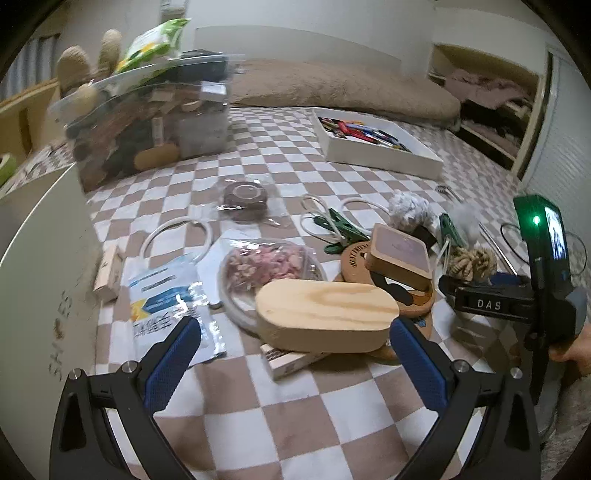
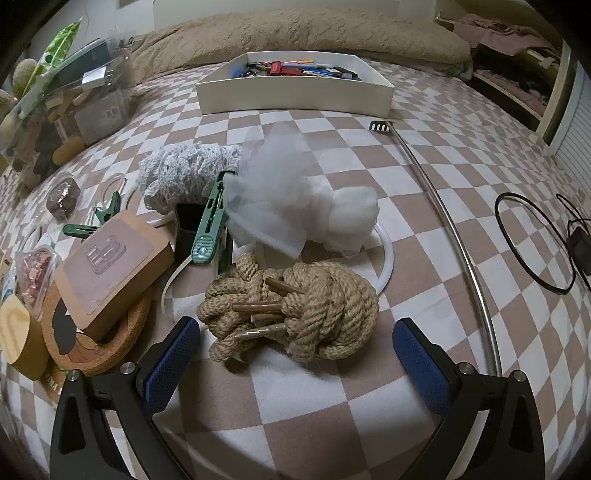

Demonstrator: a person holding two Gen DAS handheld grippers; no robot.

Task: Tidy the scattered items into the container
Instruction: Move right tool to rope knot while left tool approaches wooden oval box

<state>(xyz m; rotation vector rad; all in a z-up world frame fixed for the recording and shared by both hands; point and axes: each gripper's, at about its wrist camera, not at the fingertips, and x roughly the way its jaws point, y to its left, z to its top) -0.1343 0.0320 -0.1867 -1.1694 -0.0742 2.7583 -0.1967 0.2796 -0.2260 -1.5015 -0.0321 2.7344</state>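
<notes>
While both tongs hang wide open and hold nothing, the rope ball (image 2: 291, 310) lies between the right gripper (image 2: 295, 354) tips. The wooden oval block (image 1: 325, 314) sits between the left gripper (image 1: 295, 350) tips, maybe touching. The white box (image 2: 295, 96) is far off.

Bed with checkered brown-white sheet (image 2: 332, 406). Long tan pillow (image 2: 295, 33) across the far end. Open closet (image 2: 509, 55) at far right, clothes piled inside. White slatted door (image 2: 576, 147) beside it. Round white surface (image 1: 40, 277) at left edge, lettering unreadable.
</notes>
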